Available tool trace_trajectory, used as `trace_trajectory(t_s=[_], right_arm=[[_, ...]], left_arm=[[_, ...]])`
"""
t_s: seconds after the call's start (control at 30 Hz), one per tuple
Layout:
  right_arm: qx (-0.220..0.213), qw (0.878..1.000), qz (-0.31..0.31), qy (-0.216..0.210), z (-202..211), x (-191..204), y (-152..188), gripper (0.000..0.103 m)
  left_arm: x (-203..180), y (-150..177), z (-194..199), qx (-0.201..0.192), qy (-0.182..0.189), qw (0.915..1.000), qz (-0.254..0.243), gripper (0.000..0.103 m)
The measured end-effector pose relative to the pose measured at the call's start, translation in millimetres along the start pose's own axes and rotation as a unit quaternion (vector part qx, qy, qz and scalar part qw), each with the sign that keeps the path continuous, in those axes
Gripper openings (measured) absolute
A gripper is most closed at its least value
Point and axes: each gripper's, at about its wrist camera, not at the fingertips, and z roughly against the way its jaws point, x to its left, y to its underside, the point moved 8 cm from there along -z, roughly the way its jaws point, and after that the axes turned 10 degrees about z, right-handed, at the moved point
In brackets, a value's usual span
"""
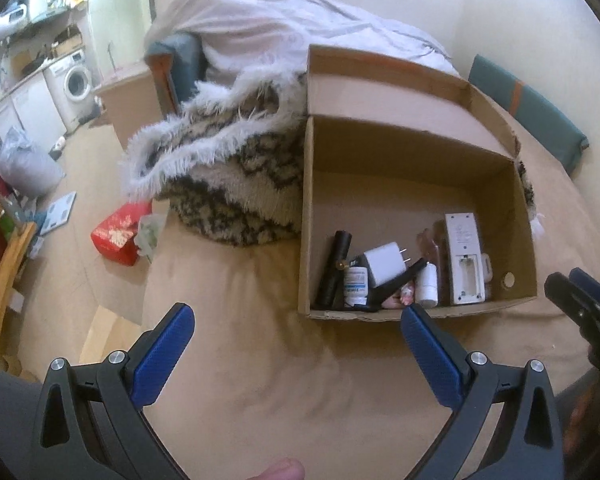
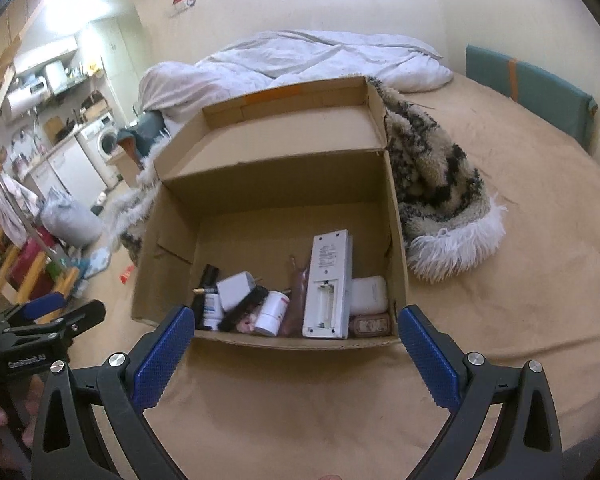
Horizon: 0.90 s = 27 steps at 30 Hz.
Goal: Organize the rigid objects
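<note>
An open cardboard box (image 1: 416,148) (image 2: 276,176) stands on the tan bed cover. Along its near wall lie a white remote (image 1: 465,258) (image 2: 328,288) with its battery bay open, a white plug adapter (image 1: 384,264) (image 2: 234,290), a black torch (image 1: 334,268), a small white bottle (image 1: 427,284) (image 2: 273,312), a white case (image 2: 368,294) and other small items. My left gripper (image 1: 296,320) is open and empty, just short of the box's near left corner. My right gripper (image 2: 296,320) is open and empty at the box's near wall.
A furry patterned blanket (image 1: 228,176) (image 2: 436,184) lies against the box, with a white duvet (image 2: 300,60) behind. A teal cushion (image 2: 528,92) leans at the far right wall. On the floor to the left lie a red packet (image 1: 116,236) and clutter.
</note>
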Motion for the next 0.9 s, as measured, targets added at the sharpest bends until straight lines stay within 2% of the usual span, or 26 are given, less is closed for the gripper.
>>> trace_trajectory(t_s=[0.17, 0.47, 0.9], right_arm=[[-0.004, 1.0, 0.001, 0.003, -6.4, 0.7, -3.1, 0.103], [-0.005, 1.0, 0.0, 0.0, -5.3, 2.4, -2.4, 0.103], [-0.005, 1.0, -0.002, -0.001, -5.8, 1.3, -2.1, 0.103]], left_arm=[[4.3, -6.5, -2.2, -0.007, -0.005, 0.9998, 0.017, 0.103], [-3.0, -3.6, 0.2, -0.011, -0.002, 0.9999, -0.002, 0.103], [-1.3, -2.2, -1.4, -0.004, -0.003, 1.0, 0.004, 0.103]])
